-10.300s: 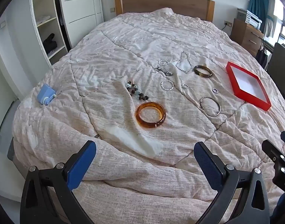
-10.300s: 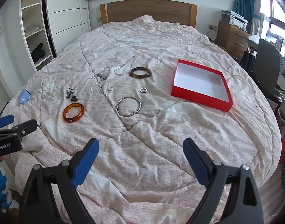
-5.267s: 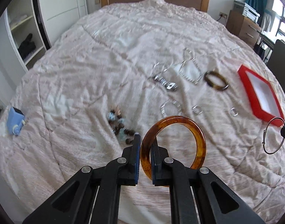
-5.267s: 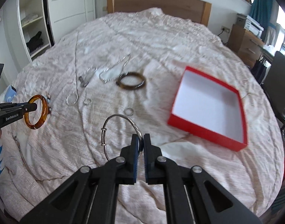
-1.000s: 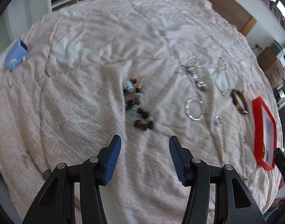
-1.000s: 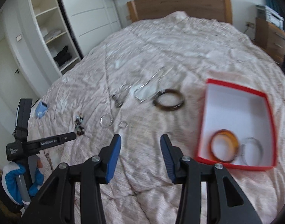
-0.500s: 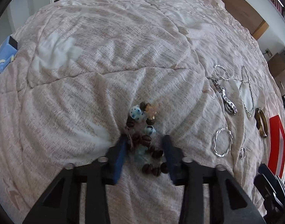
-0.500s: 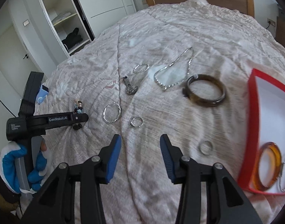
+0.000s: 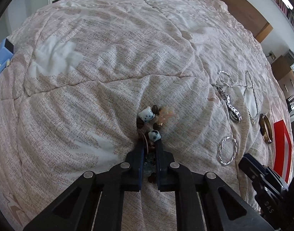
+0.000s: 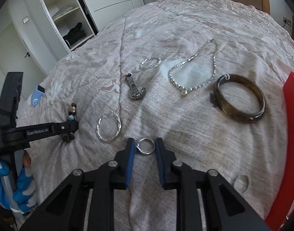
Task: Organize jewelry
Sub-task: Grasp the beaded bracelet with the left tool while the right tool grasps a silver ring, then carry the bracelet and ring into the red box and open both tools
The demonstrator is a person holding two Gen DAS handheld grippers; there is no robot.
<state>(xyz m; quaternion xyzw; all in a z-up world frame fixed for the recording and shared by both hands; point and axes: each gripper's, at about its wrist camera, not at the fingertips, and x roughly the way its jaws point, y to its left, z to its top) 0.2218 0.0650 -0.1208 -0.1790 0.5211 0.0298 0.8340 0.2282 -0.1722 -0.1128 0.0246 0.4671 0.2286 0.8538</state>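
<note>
My left gripper is down on the bed quilt and shut on a beaded bracelet of brown, blue and white beads; it also shows in the right wrist view. My right gripper is open, with its fingers either side of a small silver ring lying on the quilt. A twisted silver hoop, a silver pendant, a silver chain necklace, a smaller hoop and a dark bangle lie further out. The red box is at the right edge.
Another small ring lies near the box, low right. A blue object sits at the bed's left edge. A white wardrobe with open shelves stands beyond the bed. The wooden headboard is at the far end.
My left gripper has closed onto the beaded bracelet. My right gripper has moved down and forward, narrowed its opening, and now straddles the small silver ring.
</note>
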